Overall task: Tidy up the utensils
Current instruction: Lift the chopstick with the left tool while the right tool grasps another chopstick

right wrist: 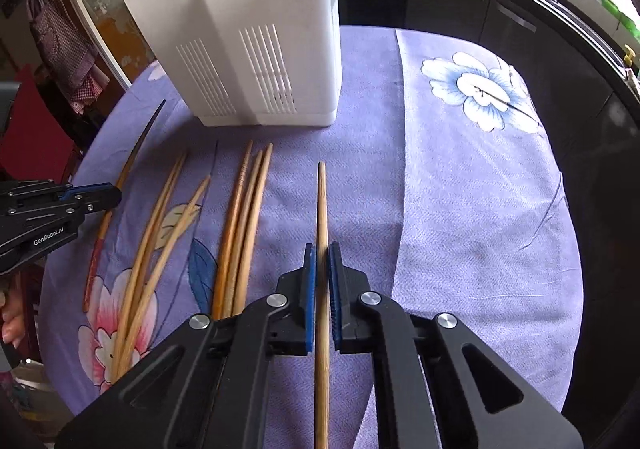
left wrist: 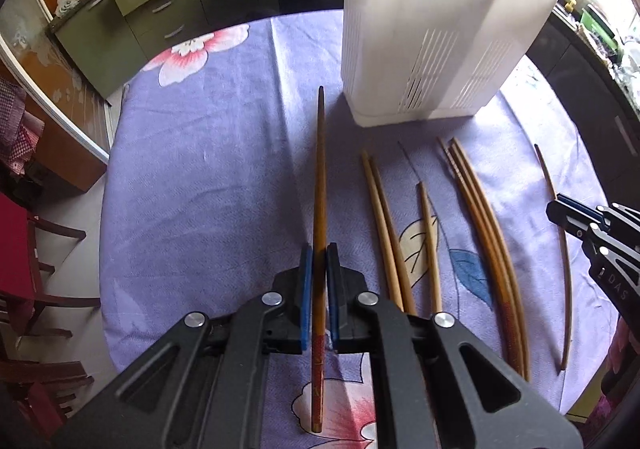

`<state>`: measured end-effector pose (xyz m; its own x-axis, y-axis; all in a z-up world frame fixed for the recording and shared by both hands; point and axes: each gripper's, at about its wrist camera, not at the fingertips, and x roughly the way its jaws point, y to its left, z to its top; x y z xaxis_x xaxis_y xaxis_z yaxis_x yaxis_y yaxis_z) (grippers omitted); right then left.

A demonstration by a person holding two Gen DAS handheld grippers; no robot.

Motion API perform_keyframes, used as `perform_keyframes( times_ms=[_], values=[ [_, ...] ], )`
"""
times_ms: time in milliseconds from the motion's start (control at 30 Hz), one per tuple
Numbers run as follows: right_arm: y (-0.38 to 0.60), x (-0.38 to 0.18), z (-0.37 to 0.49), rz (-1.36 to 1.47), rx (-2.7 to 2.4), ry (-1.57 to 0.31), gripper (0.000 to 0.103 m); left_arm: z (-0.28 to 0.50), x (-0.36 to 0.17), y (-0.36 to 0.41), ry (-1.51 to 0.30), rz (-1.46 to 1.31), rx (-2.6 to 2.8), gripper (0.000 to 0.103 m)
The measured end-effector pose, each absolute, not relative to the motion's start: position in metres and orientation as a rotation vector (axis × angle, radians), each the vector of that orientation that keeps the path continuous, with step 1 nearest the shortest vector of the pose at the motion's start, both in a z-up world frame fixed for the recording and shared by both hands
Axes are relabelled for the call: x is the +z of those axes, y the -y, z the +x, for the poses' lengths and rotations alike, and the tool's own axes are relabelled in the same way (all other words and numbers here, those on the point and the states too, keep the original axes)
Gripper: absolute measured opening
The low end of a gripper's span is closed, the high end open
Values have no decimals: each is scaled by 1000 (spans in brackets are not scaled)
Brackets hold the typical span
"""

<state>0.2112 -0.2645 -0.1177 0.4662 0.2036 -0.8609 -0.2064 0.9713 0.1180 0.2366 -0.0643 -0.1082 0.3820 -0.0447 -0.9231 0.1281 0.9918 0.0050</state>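
A kitchen tabletop under a lilac flowered cloth (left wrist: 208,169) carries a tall white slotted plastic holder (left wrist: 432,29). In front of it, loose bamboo chopsticks (left wrist: 484,233) lie spread out. Each tool is clamped on one stick, probably bound for the holder: left tool (left wrist: 319,269) on a dark red-ended chopstick (left wrist: 320,177), right tool (right wrist: 322,269) on a pale wooden chopstick (right wrist: 321,201).

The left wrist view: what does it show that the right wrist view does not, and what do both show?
Only the left wrist view shows olive-green drawer cabinets and the left gripper closed on a dark chopstick with a red patterned end. Only the right wrist view shows a blue-and-white printed flower and the right gripper closed on a plain light wooden chopstick. Both show the white slotted plastic holder and the purple tablecloth.
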Motion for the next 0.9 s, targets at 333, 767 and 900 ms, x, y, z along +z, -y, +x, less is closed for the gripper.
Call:
perform_keyframes(
  times_ms=[333,767,900],
  values=[
    [267,-15,180,9,292,-785,7,191,-15,52,-899,-3,-188,7],
    [261,122,176,12,318,-534,7,200,98,66,-564,-104,-277,7],
    [264,160,189,44,327,-460,7,222,112,75,-432,-134,-275,7]
  ],
)
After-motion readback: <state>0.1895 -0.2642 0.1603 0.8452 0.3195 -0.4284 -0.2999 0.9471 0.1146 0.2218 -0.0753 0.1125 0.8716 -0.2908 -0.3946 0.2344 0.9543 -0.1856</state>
